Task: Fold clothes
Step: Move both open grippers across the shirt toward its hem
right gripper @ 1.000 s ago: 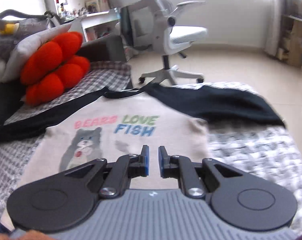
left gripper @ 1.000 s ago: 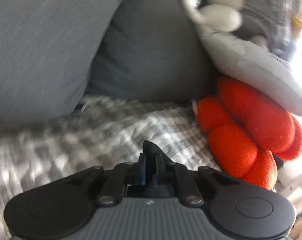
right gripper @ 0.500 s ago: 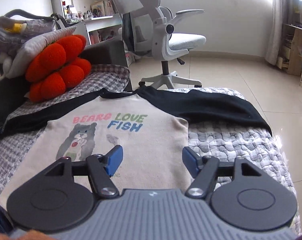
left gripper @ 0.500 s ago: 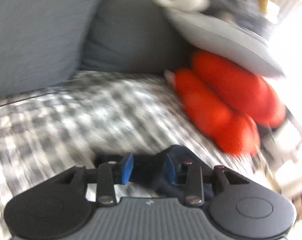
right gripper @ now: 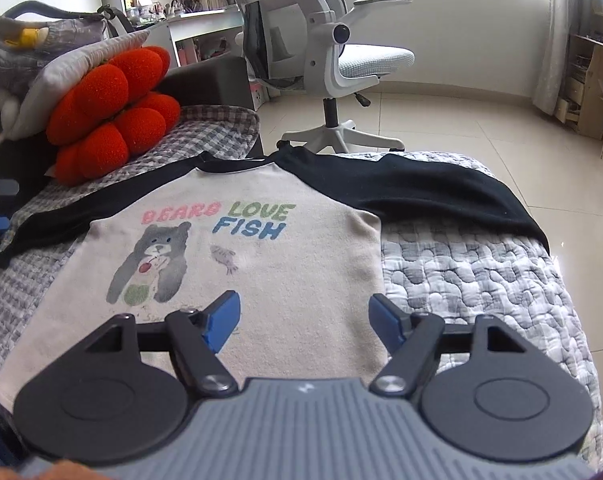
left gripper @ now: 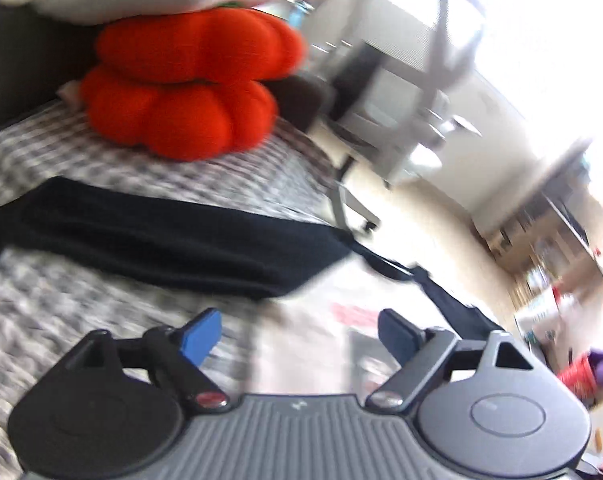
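Observation:
A cream shirt (right gripper: 261, 272) with black sleeves and a bear print lies flat, front up, on the quilted bed (right gripper: 481, 272). Both sleeves are spread out sideways; the right sleeve (right gripper: 441, 196) reaches the bed's edge. My right gripper (right gripper: 303, 320) is open and empty, just above the shirt's lower hem. In the left wrist view my left gripper (left gripper: 299, 334) is open and empty, near the shirt's left sleeve (left gripper: 161, 236) and the blurred cream body (left gripper: 321, 300).
A red lobed cushion (right gripper: 113, 116) with a grey pillow (right gripper: 81, 68) on it sits at the bed's far left; the cushion also shows in the left wrist view (left gripper: 185, 92). A white office chair (right gripper: 333, 64) stands on the tiled floor beyond the bed. Shelves line the right wall.
My left gripper let go of the dark sleeve, opened, and swung right toward the shirt. My right gripper opened from nearly shut and stays over the hem.

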Available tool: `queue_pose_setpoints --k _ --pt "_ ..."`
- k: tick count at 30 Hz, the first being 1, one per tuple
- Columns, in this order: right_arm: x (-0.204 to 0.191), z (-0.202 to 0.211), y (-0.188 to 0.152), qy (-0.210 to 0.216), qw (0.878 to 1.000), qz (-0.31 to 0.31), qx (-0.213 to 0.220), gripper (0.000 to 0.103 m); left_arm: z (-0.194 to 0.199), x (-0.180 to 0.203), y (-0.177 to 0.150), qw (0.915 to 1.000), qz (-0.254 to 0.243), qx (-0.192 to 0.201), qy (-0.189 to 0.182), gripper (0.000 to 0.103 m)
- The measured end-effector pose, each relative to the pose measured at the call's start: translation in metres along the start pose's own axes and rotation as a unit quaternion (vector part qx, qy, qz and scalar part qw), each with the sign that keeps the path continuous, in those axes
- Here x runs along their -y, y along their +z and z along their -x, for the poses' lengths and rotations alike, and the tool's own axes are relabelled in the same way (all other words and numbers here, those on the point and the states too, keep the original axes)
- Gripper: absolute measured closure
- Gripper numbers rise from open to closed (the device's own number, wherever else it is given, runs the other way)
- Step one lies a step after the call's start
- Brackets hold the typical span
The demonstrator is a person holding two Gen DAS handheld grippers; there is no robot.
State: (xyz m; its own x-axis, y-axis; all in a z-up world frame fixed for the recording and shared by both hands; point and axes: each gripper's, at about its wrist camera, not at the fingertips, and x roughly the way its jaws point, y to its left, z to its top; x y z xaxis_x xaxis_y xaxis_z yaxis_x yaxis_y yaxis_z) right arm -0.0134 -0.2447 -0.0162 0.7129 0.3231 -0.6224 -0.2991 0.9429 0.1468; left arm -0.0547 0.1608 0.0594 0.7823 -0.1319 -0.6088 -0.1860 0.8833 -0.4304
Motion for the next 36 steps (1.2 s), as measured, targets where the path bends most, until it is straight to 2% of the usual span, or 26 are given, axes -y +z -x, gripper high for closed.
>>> queue_pose_setpoints --k 3,7,9,12,15,17,20,24,27,28,31,33,36 --pt "0.003 0.005 0.001 0.001 1.000 -0.007 0.014 0.026 0.002 0.044 -0.006 0.9997 -0.024 0.000 -0.008 0.007" --pt "0.005 0.014 0.001 0.006 0.999 -0.009 0.038 0.018 0.000 0.085 -0.023 0.9992 -0.040 -0.002 -0.004 0.001" --pt "0.007 0.017 -0.001 0.009 0.999 -0.008 0.047 0.017 0.000 0.085 -0.030 0.9998 -0.013 -0.006 -0.011 0.001" --pt "0.016 0.017 -0.005 0.009 0.999 -0.012 0.043 0.017 -0.003 0.062 -0.047 0.9986 0.052 0.009 -0.002 0.001" --pt "0.031 0.014 -0.010 0.003 0.999 -0.016 0.028 0.017 -0.008 0.052 -0.064 0.9984 0.051 -0.019 0.011 0.001" --pt "0.043 0.014 -0.013 0.014 0.999 -0.028 0.015 0.018 -0.004 0.046 -0.073 0.9988 0.039 -0.014 0.027 0.001" --pt "0.055 0.015 -0.016 0.047 0.997 -0.058 0.001 0.026 -0.001 0.035 -0.079 0.9987 0.022 -0.009 0.045 0.001" --pt "0.059 0.013 -0.021 0.086 0.993 -0.078 -0.019 0.037 -0.005 0.019 -0.083 0.9985 0.036 -0.029 0.030 0.001" --pt "0.062 0.015 -0.025 0.115 0.989 -0.088 -0.030 0.046 -0.006 0.014 -0.091 0.9982 0.030 -0.025 0.046 0.001" --pt "0.063 0.017 -0.027 0.119 0.988 -0.090 -0.030 0.048 -0.007 0.013 -0.093 0.9982 0.027 -0.030 0.046 0.001" --pt "0.067 0.019 -0.031 0.092 0.991 -0.084 -0.041 0.054 -0.012 0.011 -0.098 0.9975 0.020 -0.041 0.053 0.001" --pt "0.070 0.020 -0.036 0.087 0.991 -0.086 -0.050 0.055 -0.015 0.011 -0.102 0.9968 0.019 -0.049 0.061 0.001" --pt "0.070 0.025 -0.045 0.090 0.991 -0.083 -0.061 0.055 -0.016 0.010 -0.108 0.9964 0.024 -0.065 0.050 0.001"
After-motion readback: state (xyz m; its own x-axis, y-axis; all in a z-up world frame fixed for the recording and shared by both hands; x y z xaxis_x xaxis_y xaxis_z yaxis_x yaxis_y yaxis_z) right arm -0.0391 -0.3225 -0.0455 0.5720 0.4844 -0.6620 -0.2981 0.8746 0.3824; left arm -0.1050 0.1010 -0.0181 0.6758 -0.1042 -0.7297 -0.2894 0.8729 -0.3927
